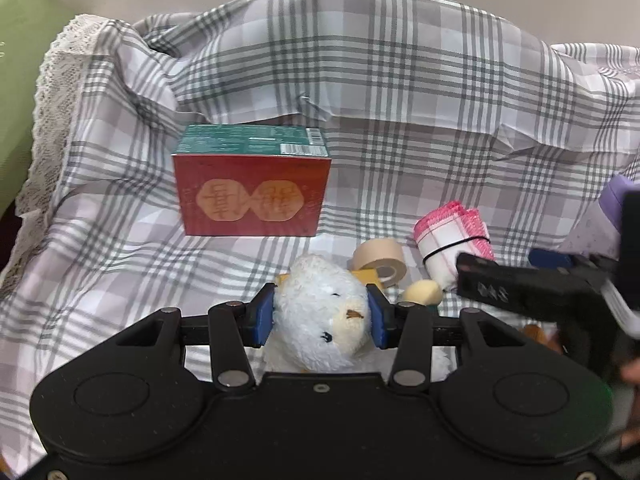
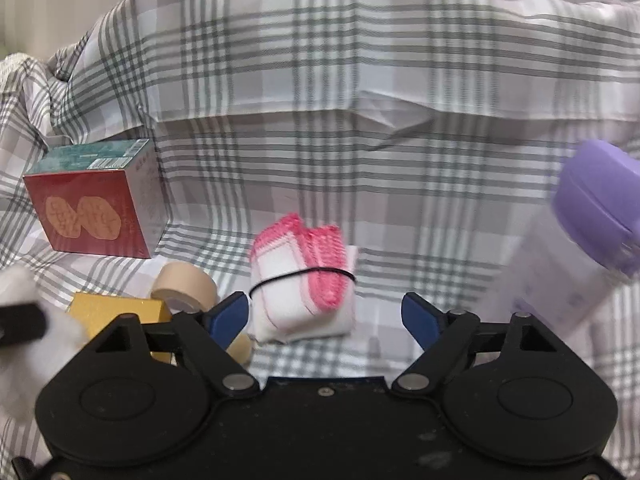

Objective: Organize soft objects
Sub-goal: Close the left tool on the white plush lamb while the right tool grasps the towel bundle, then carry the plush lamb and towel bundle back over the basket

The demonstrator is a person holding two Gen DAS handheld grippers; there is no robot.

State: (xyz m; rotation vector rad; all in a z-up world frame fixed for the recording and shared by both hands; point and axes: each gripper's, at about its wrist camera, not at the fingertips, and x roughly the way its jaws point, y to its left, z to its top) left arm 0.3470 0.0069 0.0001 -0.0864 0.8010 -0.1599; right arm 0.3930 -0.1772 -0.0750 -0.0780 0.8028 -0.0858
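My left gripper is shut on a white plush toy, its blue pads pressed on both sides of the toy's head. The toy also shows at the left edge of the right wrist view. A folded white cloth with pink trim, bound by a black band, lies on the plaid cloth; it also shows in the left wrist view. My right gripper is open, its fingers on either side of the folded cloth's near end, not closed on it. The right gripper shows in the left wrist view beside the folded cloth.
A red and green box stands on the plaid cloth. A beige tape roll, a yellow block and a small beige foam piece lie near the toy. A bottle with a purple cap stands right. Lace trim edges the left.
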